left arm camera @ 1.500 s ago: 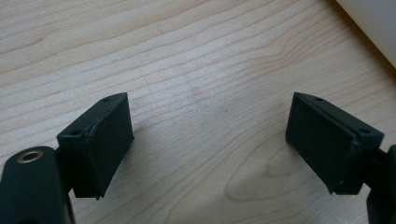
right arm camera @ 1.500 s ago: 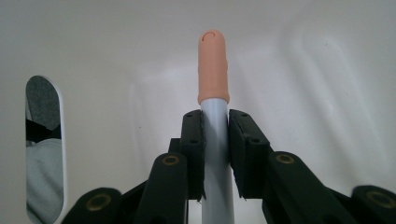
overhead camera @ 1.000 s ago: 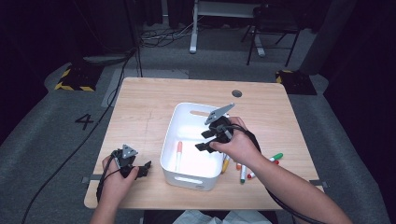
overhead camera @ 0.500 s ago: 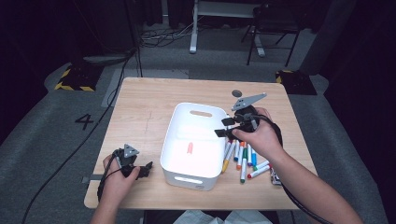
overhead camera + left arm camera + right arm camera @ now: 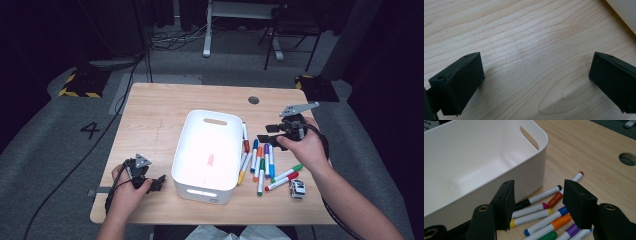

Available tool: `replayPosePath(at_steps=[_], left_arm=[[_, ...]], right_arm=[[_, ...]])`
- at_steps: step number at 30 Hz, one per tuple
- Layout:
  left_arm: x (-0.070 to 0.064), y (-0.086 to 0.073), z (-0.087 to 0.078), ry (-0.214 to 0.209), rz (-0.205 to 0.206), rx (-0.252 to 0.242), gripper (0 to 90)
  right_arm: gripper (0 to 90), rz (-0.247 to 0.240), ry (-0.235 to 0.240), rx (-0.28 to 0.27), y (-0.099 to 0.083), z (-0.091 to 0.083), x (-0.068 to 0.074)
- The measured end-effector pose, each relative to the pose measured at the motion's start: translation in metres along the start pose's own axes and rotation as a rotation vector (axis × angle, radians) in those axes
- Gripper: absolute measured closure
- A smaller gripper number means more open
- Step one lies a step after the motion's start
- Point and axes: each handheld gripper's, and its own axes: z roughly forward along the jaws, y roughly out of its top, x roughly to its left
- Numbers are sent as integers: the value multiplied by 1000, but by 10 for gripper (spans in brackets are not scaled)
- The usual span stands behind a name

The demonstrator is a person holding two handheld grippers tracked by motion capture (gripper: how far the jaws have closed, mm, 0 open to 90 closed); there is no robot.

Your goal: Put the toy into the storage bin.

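Gathering loose markers into a bin is the work in hand: the right claw hangs with its jaws wide and empty just above the row of marker pens lying on the desk beside the white plastic bin. In the right gripper view the jaws frame the near ends of the black-capped, magenta-capped and yellow-capped pens, with the bin wall just to one side. The step appears to be the approach for a fresh pick; the next move likely calls for lowering over a single pen, squaring the jaws across its barrel and closing without catching its neighbours, which lie touching. The bin holds one orange-red marker on its floor and otherwise looks bare. A small white toy-like object sits near the pens, too small to identify. The left claw rests low on the desk beside the bin, jaws wide and empty over bare wood
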Motion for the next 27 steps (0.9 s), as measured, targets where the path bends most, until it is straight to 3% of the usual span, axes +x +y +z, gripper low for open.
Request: replayPosePath(at_steps=[6,10,17,27], left_arm=[[0,0,0,3,-3,-1,2],[0,0,0,2,-3,-1,1],[0,0,0,3,-3,-1,2],[0,0,0,2,-3,-1,2]], right_arm=[[437,68,-60,36,-27,6,-23],[444,98,-69,54,-39,11,-32],[525,116,-95,143,-70,31,-45],[548,126,-118,199,-93,54,-51]])
